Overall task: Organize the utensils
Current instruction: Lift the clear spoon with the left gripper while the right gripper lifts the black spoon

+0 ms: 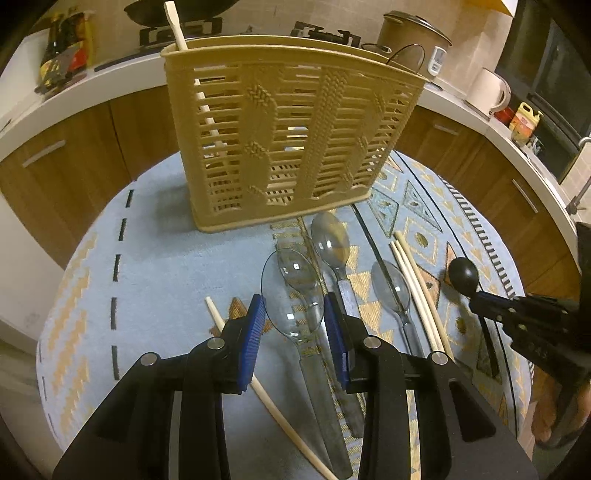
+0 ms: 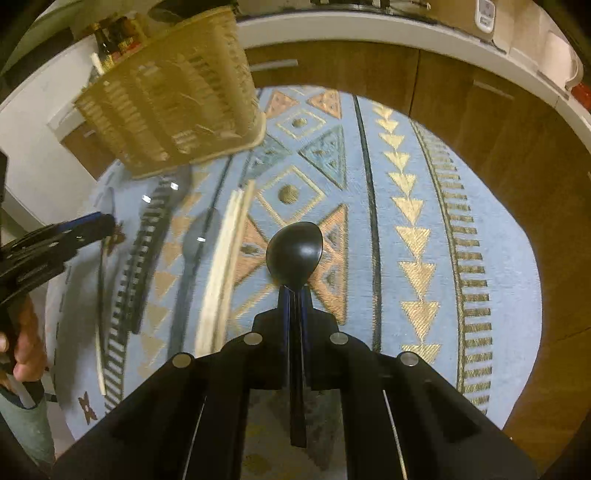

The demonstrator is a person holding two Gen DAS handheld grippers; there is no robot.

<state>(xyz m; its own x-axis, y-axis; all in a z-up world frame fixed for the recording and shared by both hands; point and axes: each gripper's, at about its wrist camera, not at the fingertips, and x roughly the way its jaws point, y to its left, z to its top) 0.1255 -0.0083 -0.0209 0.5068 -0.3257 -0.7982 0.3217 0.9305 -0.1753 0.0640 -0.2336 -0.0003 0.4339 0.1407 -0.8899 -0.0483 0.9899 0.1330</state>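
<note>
A beige slotted utensil basket (image 1: 280, 140) stands at the far side of the round blue patterned table (image 1: 155, 236), with one chopstick (image 1: 177, 26) standing in it. My left gripper (image 1: 295, 317) is open, its blue pads either side of a clear plastic spoon (image 1: 291, 288) lying on the cloth. Two more clear spoons (image 1: 330, 236) (image 1: 391, 284) and loose chopsticks (image 1: 417, 288) lie to its right. My right gripper (image 2: 294, 295) is shut on a black spoon (image 2: 295, 251), held above the table; it also shows in the left wrist view (image 1: 463, 275). The basket appears blurred in the right wrist view (image 2: 170, 99).
One chopstick (image 1: 258, 387) lies under my left gripper. Wooden cabinets (image 1: 74, 155) and a white counter ring the table, with bottles (image 1: 62, 48), a rice cooker (image 1: 410, 40) and a kettle (image 1: 487, 88) on it.
</note>
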